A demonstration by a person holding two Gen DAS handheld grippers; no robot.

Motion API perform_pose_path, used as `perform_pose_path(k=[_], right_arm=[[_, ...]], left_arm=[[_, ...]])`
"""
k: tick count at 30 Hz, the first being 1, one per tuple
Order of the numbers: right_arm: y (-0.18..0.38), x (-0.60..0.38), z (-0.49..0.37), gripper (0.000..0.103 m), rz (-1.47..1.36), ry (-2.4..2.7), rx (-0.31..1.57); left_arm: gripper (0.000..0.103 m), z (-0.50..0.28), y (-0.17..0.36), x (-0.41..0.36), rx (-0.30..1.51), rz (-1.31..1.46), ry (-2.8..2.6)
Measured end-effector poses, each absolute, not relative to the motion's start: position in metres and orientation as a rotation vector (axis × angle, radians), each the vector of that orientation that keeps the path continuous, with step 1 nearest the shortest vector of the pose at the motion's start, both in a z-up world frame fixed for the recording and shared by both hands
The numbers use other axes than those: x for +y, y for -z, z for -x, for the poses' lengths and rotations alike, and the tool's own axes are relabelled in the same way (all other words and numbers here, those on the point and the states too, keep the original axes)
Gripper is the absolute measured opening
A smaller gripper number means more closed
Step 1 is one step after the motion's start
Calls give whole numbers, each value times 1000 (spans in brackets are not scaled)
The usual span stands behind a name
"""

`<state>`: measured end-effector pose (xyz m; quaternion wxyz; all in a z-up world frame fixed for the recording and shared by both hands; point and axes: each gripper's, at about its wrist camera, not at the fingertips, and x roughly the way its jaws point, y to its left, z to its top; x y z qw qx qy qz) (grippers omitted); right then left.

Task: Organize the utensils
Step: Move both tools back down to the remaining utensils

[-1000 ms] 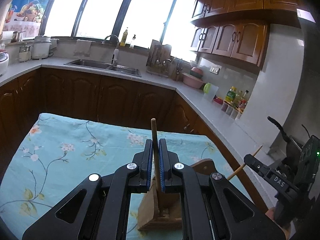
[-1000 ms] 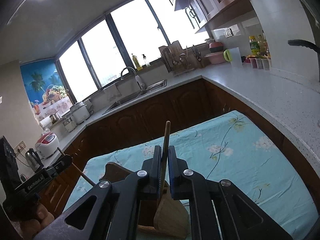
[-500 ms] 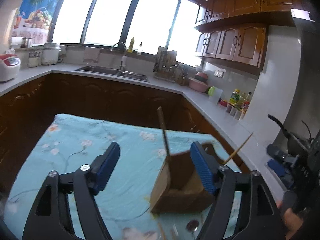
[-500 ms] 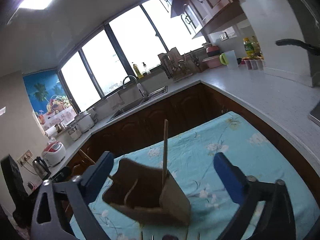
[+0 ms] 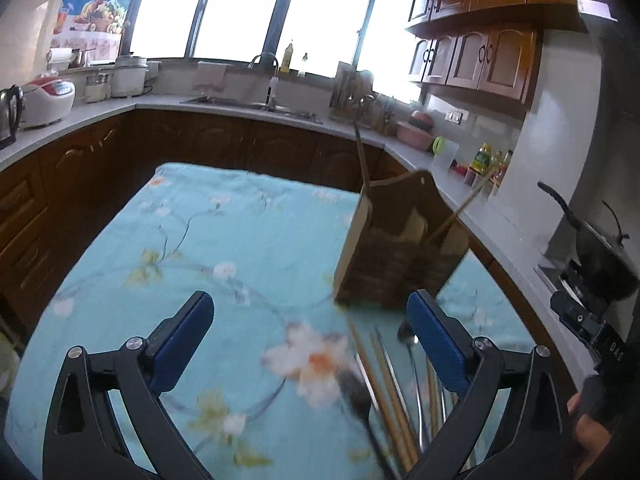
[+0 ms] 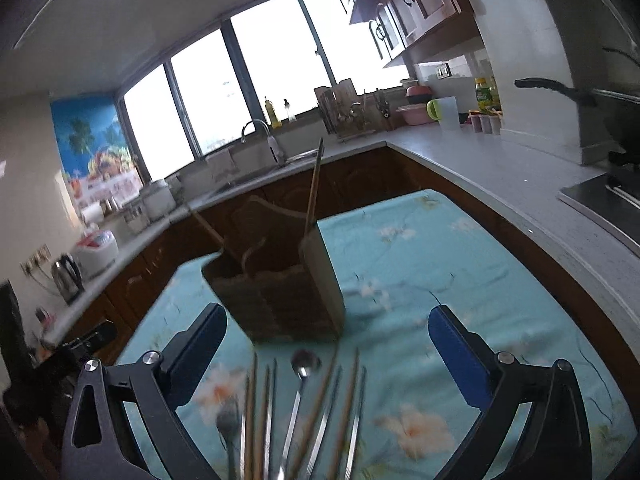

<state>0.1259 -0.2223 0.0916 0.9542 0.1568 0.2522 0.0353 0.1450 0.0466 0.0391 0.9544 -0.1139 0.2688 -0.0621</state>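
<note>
Both grippers are being drawn back and lowered compared with half a second ago: the wooden holder (image 5: 400, 240) is now being seen farther off in each wrist view, and loose utensils on the cloth are being brought into the frame. Each chopstick that was being pinched a second ago is now being left standing in the holder, one (image 5: 362, 156) upright at its left wall, the other (image 5: 460, 210) leaning out to the right.

The remaining chopsticks (image 6: 256, 412), a spoon (image 6: 302, 364) and a fork (image 6: 226, 424) are being left flat on the floral tablecloth (image 5: 224, 240), just in front of the holder and between the fingers in the right wrist view. These are being judged light and stiff; the metal pieces are likely to be slippery and the thin sticks apt to roll, so each is probably best taken across the mid-shaft, one at a time, with the pads pressed low to the soft cloth. The holder itself looks light enough to be tipped if it is nudged.

The left gripper (image 5: 312, 344) is being held wide open, nothing being gripped or touched. The right gripper (image 6: 334, 354) is likewise being held fully spread and empty above the loose utensils. Motion blur is making finer detail unreadable.
</note>
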Motion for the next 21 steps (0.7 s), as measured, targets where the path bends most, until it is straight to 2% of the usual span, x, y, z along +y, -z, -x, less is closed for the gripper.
perform_pose_path(k=[11, 21], right_arm=[[-65, -209, -83, 102, -242, -63, 563], [-43, -211, -84, 101, -285, -86, 649]], left_arm=[[99, -106, -1, 43, 579, 191, 53], [99, -117, 27, 40, 766, 272, 107]])
